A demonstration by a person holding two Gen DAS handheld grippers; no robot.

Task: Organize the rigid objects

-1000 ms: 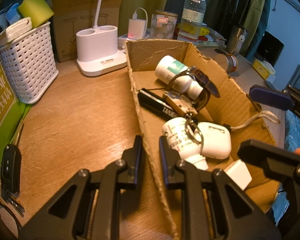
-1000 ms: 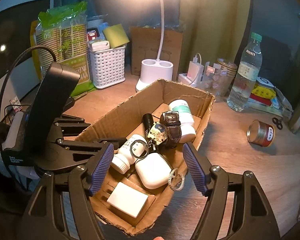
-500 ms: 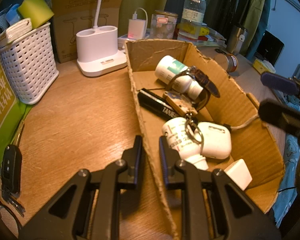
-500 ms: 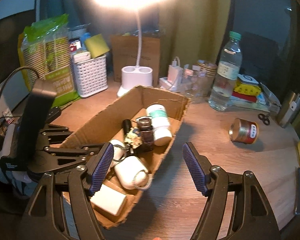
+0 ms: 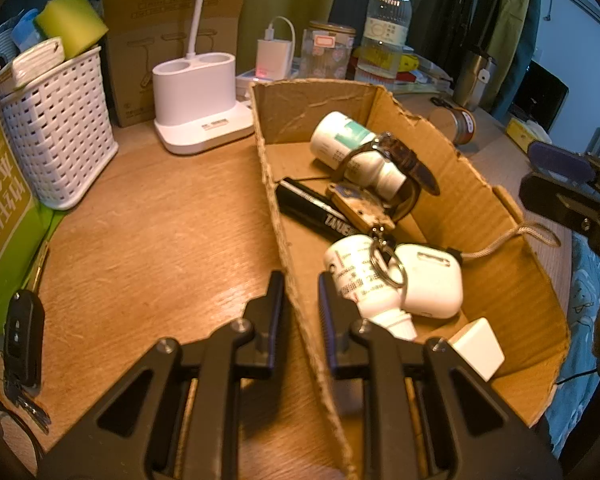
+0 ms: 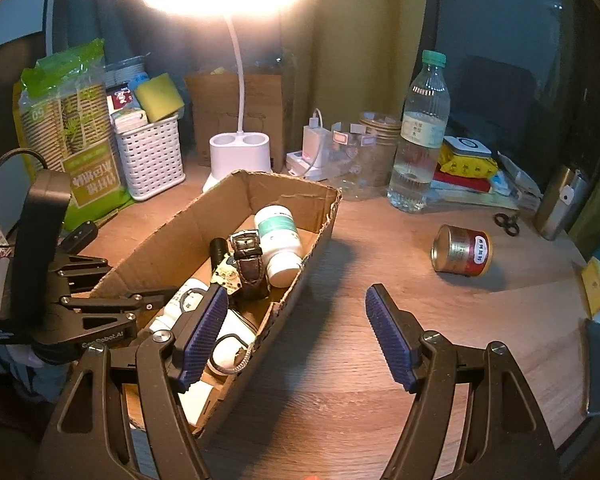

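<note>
A long cardboard box [image 5: 416,132] lies on the wooden desk. In it are a white bottle with a teal label [image 5: 340,136], a brown-strapped watch [image 5: 404,160], a black marker [image 5: 312,208], a key tag [image 5: 360,204], a small white bottle [image 5: 352,276], a white earbud case [image 5: 432,280] and a white charger cube [image 5: 478,346]. My left gripper [image 5: 300,300] is shut on the box's near left wall. My right gripper [image 6: 296,336] hangs open over bare desk just right of the box, nothing between its blue pads. A tin can [image 6: 462,250] lies on its side further right.
A white basket [image 5: 60,128], a lamp base [image 5: 196,96] and a green packet stand at the back left. A car key [image 5: 22,332] lies left of my left gripper. A water bottle [image 6: 420,140], jars, scissors [image 6: 508,224] and a steel cup line the back right.
My right gripper has drawn away from over the box to the desk on its right, rolling slightly. The left gripper keeps its hold on the box wall and has not moved.
</note>
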